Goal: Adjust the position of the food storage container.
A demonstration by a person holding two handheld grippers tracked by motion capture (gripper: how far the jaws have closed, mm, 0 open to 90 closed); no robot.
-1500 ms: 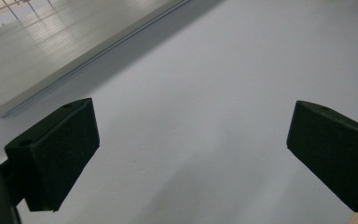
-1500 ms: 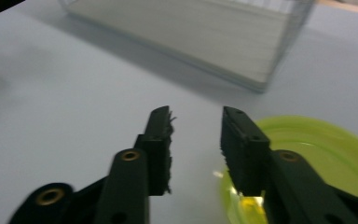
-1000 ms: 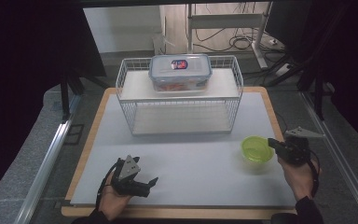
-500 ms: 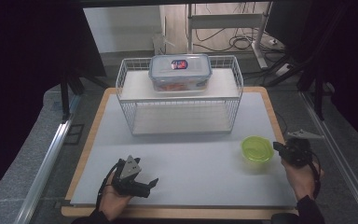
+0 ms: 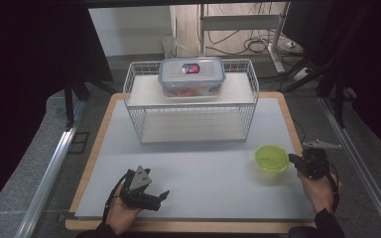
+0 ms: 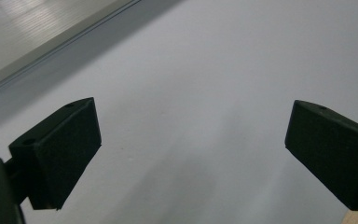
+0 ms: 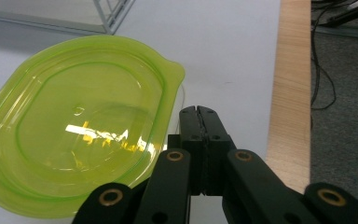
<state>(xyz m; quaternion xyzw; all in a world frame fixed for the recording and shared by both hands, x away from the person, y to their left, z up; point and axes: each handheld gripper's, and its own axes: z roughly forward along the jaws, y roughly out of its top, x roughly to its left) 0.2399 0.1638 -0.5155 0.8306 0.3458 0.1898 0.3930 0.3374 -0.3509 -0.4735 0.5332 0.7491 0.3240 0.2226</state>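
Both grippers are hovering low over the white table mat (image 5: 203, 163). Behind them, a white wire rack (image 5: 191, 106) is carrying a clear plastic lidded container (image 5: 192, 77). Farther forward, a translucent lime-green plastic bowl (image 5: 272, 158) is sitting near the mat's right edge. Just beside its rim, the right gripper (image 7: 198, 114) is pressing its jaws together on nothing; the left gripper (image 6: 191, 144) is holding its jaws spread wide over bare mat.

one green bowl (image 5: 272, 158) (translucent), one lidded container (image 5: 192, 77), one wire rack (image 5: 191, 116)
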